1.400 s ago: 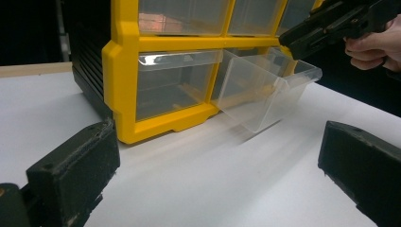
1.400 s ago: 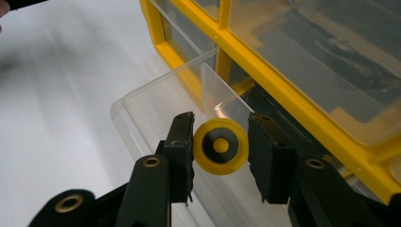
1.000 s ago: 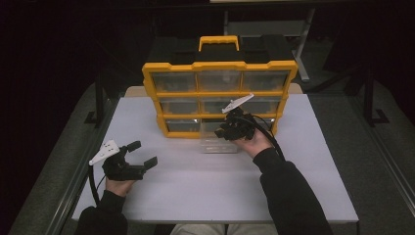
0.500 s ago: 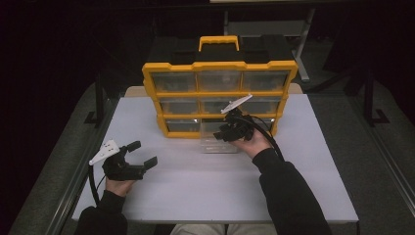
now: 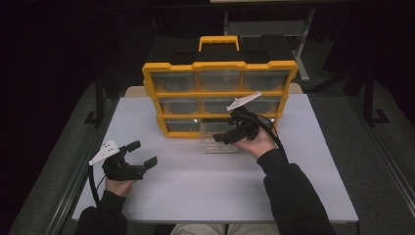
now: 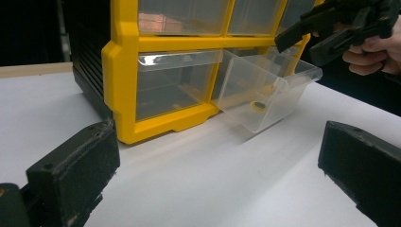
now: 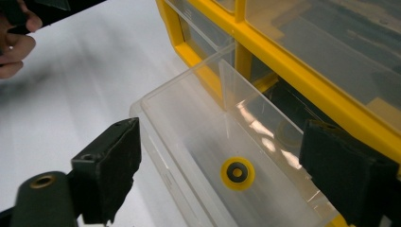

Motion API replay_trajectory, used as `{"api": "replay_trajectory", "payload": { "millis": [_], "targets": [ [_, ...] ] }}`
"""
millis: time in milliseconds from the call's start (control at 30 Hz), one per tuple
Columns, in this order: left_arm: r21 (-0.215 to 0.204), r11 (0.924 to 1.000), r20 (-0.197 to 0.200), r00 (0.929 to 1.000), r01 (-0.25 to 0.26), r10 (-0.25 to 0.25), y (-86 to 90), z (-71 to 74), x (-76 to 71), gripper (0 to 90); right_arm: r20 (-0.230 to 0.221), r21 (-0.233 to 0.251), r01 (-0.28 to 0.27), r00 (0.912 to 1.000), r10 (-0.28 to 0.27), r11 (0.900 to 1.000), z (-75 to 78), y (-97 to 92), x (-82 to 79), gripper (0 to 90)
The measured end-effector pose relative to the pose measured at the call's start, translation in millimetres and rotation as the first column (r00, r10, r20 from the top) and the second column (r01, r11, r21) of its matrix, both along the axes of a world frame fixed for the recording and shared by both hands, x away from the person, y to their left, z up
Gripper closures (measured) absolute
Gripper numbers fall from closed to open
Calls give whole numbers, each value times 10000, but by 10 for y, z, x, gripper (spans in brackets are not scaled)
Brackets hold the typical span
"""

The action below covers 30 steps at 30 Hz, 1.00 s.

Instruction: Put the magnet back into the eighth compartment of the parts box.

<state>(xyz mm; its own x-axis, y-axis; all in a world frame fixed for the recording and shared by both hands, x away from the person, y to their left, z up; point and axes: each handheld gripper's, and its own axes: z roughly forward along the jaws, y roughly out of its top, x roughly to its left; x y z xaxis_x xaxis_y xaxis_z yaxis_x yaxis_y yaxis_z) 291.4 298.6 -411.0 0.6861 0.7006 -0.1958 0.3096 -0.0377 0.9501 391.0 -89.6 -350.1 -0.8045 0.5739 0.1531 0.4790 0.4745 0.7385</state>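
1. A yellow organizer (image 5: 219, 90) with clear drawers stands at the twelve o'clock side of the white table (image 5: 195, 186), carrying handle on top.
2. Its bottom middle drawer (image 5: 218, 139) is pulled out onto the table; the left gripper view shows it (image 6: 265, 90) angled out from the frame.
3. A small yellow ring with a black centre (image 7: 237, 173) lies on the drawer's floor.
4. The right gripper (image 5: 221, 138) hangs just above the open drawer, jaws spread wide with nothing between them.
5. The left gripper (image 5: 142, 154) rests at about eight o'clock on the table, well apart from the organizer, jaws also spread and empty.
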Motion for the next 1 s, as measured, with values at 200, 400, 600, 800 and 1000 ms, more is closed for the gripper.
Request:
{"api": "replay_trajectory", "payload": {
  "millis": [200,400,600,800,1000],
  "targets": [
    [-7,10000,1,10000,2,-2,0,1,0,0,153,-38,-23,9999,23,10000,46,-28,-42,0],
    [-41,10000,10,10000,-16,16,2,1,1,0,612,104,213,9979,-219,9997,73,-79,-92,0],
    [-60,10000,-3,10000,-19,18,5,1,4,0,972,705,518,9935,-585,9962,100,-211,-167,0],
    [-46,10000,6,10000,-16,16,0,0,6,0,1119,1238,877,9885,-1017,9884,115,-373,-242,0],
    [-80,10000,-12,10000,-35,35,1,-3,10,0,1150,1374,1113,9852,-1274,9842,110,-527,-308,0]
  ]
}}
